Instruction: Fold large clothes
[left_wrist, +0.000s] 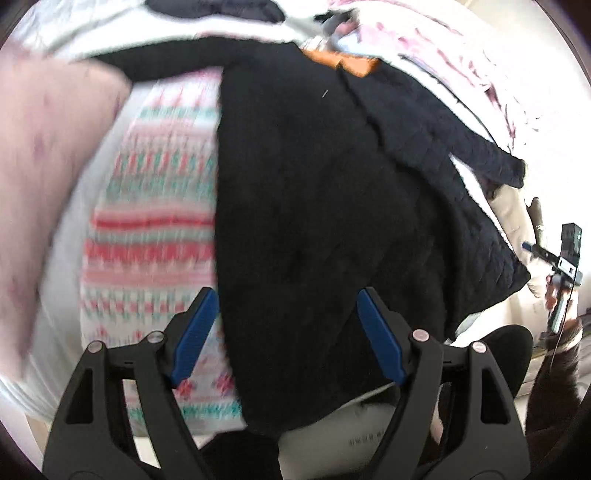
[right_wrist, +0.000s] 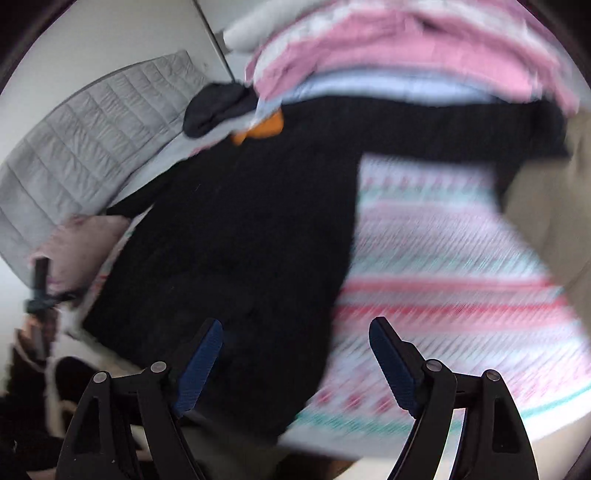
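My left claw (left_wrist: 284, 295) hangs spread above the black knit garment (left_wrist: 314, 192); my right claw (right_wrist: 295, 325) gapes, empty, over its edge beside the patterned sweater (right_wrist: 443, 266).

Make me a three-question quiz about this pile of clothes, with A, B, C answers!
1. Where does the black garment lie?
A. on the patterned blanket
B. inside a basket
C. on a hanger

2. What colour is the tag at its collar?
A. green
B. orange
C. yellow

3. How is the left gripper?
A. shut on the garment
B. shut on a sock
C. open, holding nothing

Answers:
1 A: it covers part of the pink-and-teal patterned blanket.
2 B: the orange tag sits at the neck.
3 C: its blue fingers stand wide apart over the cloth; the right gripper is open too.
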